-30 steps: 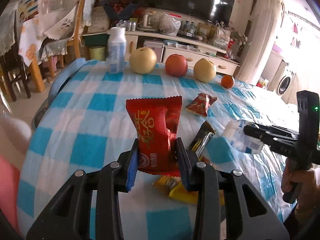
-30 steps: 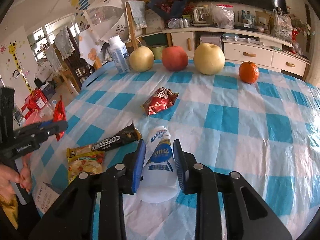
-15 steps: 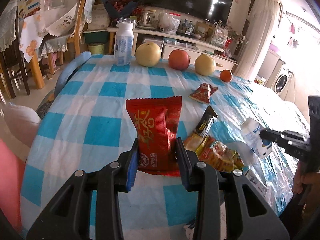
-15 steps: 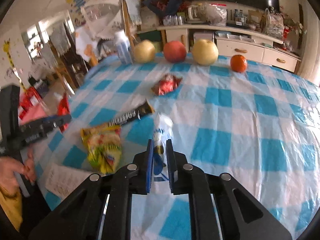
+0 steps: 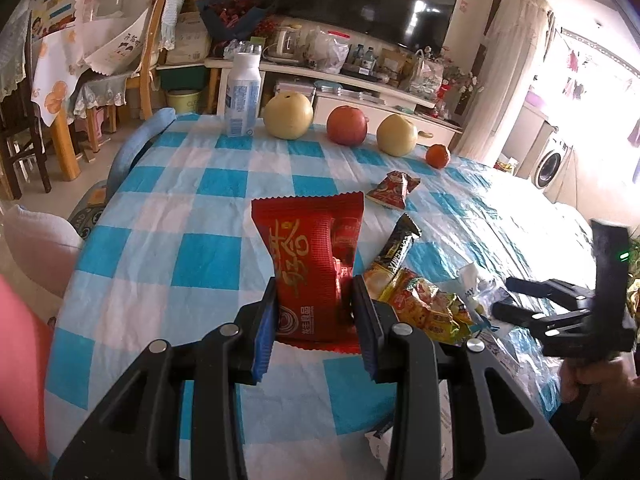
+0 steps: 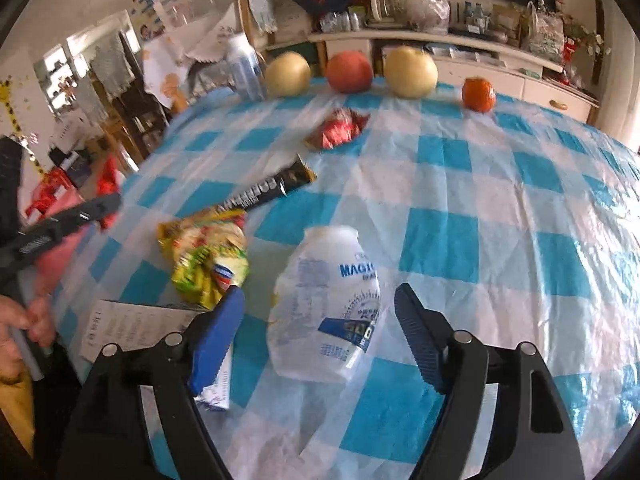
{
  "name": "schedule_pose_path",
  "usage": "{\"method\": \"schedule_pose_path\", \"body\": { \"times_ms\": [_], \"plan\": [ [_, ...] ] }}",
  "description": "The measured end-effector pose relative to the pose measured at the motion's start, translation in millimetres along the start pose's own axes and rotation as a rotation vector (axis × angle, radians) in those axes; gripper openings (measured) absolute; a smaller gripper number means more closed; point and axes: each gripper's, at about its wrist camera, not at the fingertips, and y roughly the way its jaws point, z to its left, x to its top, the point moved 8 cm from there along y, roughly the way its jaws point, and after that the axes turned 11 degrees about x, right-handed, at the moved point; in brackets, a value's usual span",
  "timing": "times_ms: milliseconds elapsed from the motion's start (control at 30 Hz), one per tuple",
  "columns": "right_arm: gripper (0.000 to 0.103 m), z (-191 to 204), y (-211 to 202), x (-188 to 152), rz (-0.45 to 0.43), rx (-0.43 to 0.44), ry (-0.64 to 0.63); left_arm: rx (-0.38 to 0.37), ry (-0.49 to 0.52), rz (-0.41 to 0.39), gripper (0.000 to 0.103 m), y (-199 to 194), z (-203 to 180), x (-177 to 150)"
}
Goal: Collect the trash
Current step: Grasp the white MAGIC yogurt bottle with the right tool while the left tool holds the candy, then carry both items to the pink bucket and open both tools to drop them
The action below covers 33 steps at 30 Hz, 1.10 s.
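Now: right gripper (image 6: 318,330) releasing the crushed white bottle (image 6: 328,308) beside the trash pile; left gripper (image 5: 316,322) carrying the red packet (image 5: 314,268).

Right jaws are opening; the bottle lies between them on the checked cloth (image 6: 500,184) with neither pad pressing on it, its long axis running away from the gripper, neck at the far end. Taking the bottle as landmark: the yellow wrapper (image 6: 208,260) lies just to its left, the dark coffee sachet (image 6: 266,190) beyond that wrapper, the small red wrapper (image 6: 338,132) farther off toward the fruit (image 6: 350,72). The left gripper is clamped on the red packet, which stands up between its pads, well left of the bottle. Judged from this layout, the packet's drop point is the pile at the bottle's left, and the left hand is the nearer one.
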Motion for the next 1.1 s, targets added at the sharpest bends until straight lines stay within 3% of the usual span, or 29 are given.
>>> {"method": "schedule_pose_path", "body": {
  "times_ms": [167, 233, 467, 700, 833, 1100],
  "plan": [
    [0.076, -5, 16, -4, 0.023, -0.086, -0.038, -0.007, -0.008, -0.005, 0.037, -5, 4, 1],
    [0.063, -5, 16, -4, 0.024, -0.122, -0.05, -0.009, -0.014, -0.012, 0.037, -8, 8, 2],
    [0.062, -2, 13, -1, 0.014, -0.175, -0.054, -0.009, -0.037, -0.027, 0.037, -20, 22, 4],
    [0.062, 26, -13, 16, -0.069, -0.191, -0.066, 0.0, -0.075, -0.065, 0.037, -37, 44, 11],
    [0.062, 62, -27, 35, -0.115, -0.139, -0.089, 0.013, -0.107, -0.095, 0.037, -51, 61, 17],
    [0.062, 195, -20, 81, -0.157, 0.119, -0.209, 0.067, -0.246, -0.148, 0.037, -82, 125, 25]
  ]
}}
